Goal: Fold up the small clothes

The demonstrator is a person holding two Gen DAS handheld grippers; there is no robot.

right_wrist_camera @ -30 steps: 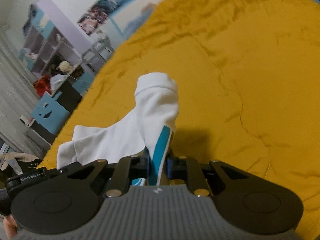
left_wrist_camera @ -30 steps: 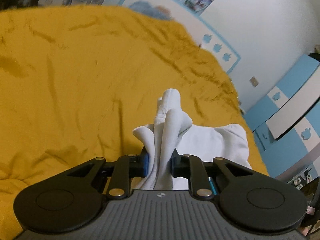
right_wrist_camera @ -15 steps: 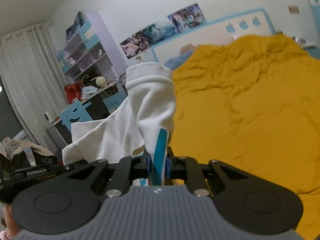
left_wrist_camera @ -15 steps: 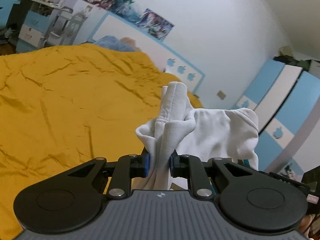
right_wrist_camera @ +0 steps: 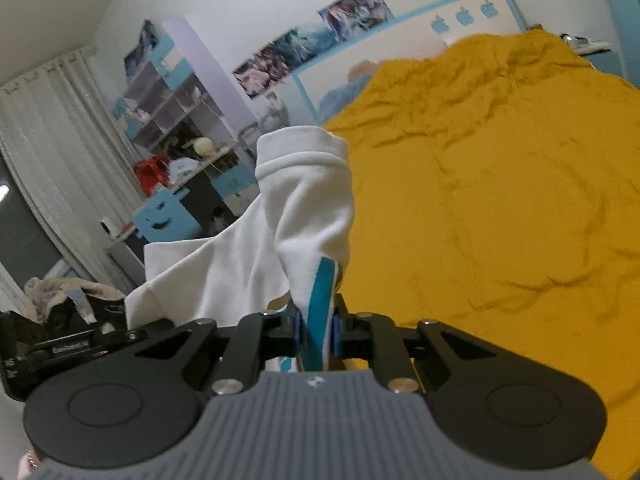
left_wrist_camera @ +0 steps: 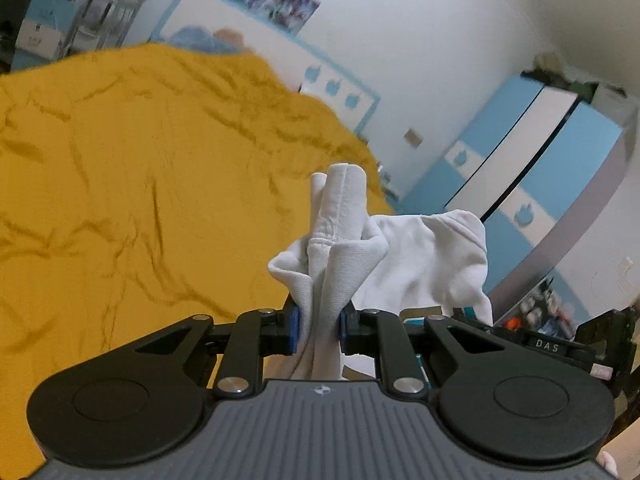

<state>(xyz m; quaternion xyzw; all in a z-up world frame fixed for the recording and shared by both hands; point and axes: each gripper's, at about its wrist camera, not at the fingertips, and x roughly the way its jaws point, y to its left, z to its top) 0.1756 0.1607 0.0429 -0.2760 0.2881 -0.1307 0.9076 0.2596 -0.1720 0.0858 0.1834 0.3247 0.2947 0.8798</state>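
Both hand-held grippers, left (left_wrist_camera: 319,334) and right (right_wrist_camera: 316,334), each clamped on white garment (left_wrist_camera: 420,256) stretched between them above yellow bedspread (left_wrist_camera: 140,184).

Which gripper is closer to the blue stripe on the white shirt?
Right. The right gripper pinches the white shirt directly on the blue stripe. The left gripper clamps a plain white bunch of it, with no stripe showing there.

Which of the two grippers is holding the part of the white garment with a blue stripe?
The right gripper: a blue stripe runs between its fingers. The left gripper pinches only plain fabric of the white garment.
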